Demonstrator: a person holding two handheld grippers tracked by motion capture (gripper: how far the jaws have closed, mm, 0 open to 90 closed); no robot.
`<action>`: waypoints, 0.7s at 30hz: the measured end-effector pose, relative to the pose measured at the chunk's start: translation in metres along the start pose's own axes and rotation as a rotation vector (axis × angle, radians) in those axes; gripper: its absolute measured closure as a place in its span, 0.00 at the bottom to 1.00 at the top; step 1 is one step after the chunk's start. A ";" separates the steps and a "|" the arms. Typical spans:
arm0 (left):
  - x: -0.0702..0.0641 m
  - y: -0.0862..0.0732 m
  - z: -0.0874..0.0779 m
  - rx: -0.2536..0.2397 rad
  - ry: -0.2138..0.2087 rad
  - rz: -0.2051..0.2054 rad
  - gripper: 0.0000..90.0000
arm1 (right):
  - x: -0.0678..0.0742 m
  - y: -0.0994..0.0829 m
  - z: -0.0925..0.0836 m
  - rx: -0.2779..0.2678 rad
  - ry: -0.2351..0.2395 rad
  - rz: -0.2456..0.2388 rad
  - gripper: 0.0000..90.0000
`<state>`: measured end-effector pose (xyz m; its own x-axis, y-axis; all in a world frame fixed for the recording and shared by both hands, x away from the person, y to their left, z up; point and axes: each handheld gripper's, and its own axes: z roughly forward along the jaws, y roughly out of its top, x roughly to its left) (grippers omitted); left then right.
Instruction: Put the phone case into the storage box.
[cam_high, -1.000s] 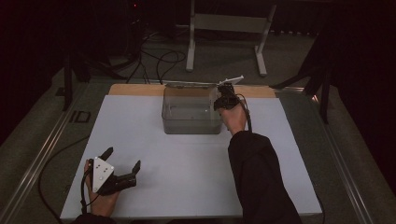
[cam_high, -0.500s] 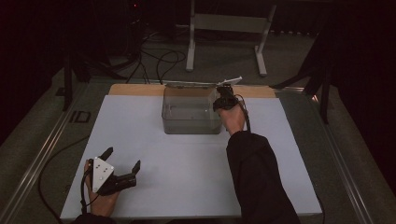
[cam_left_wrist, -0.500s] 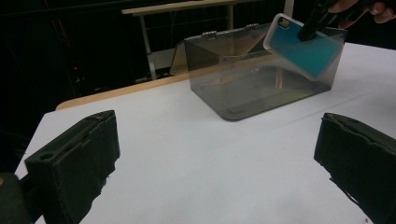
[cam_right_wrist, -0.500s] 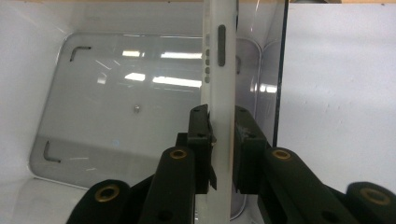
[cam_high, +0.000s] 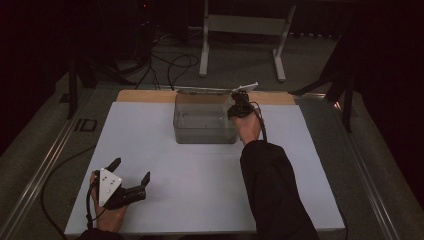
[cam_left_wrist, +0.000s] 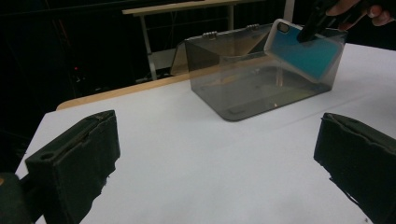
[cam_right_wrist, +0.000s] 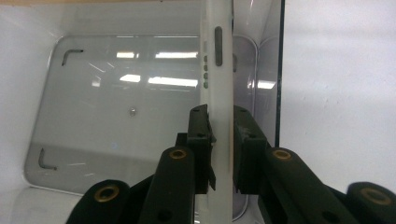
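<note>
Holding the phone (cam_right_wrist: 219, 93) edge-on, my right gripper (cam_right_wrist: 223, 140) is clenched across its two flat faces, with the side buttons showing above the pads. In the left gripper view the phone (cam_left_wrist: 303, 53) hangs tilted at the right end of the clear plastic box (cam_left_wrist: 261, 79), its lower part inside the walls and its upper corner above the rim. In the high view my right gripper (cam_high: 239, 106) sits over the right end of that box (cam_high: 205, 120).

Handling judgement: the phone is a stiff, flat slab of moderate weight, and its white case looks smooth, so it may slide between the pads if the grip is eased early. The screen side is likely fragile; contact with the box wall should be gentle. A grip across the faces near one end, as now, lets the long body hang downward.

My left gripper (cam_high: 131, 181) rests released, jaws wide apart and holding nothing, near the front left of the desk (cam_high: 165, 165).

The desk carries a plain white sheet with a wooden strip along its far edge. The room beyond is dark, with cables (cam_high: 170, 62) on the floor and a metal stand (cam_high: 245, 30).
</note>
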<state>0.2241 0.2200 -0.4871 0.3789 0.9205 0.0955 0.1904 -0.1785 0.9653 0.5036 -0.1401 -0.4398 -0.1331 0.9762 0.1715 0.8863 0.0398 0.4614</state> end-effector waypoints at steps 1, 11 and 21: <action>0.000 0.000 0.000 0.001 0.000 0.001 0.01 | 0.000 0.000 0.000 0.000 0.000 0.000 0.89; 0.000 0.000 0.000 -0.001 0.002 0.000 0.01 | 0.000 0.001 0.001 0.005 -0.003 0.008 0.88; 0.000 0.000 0.000 0.000 0.004 0.002 0.01 | 0.002 0.001 0.001 0.013 -0.003 0.015 0.87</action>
<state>0.2239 0.2202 -0.4867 0.3754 0.9216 0.0981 0.1896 -0.1800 0.9652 0.5050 -0.1382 -0.4403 -0.1181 0.9774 0.1755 0.8941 0.0278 0.4471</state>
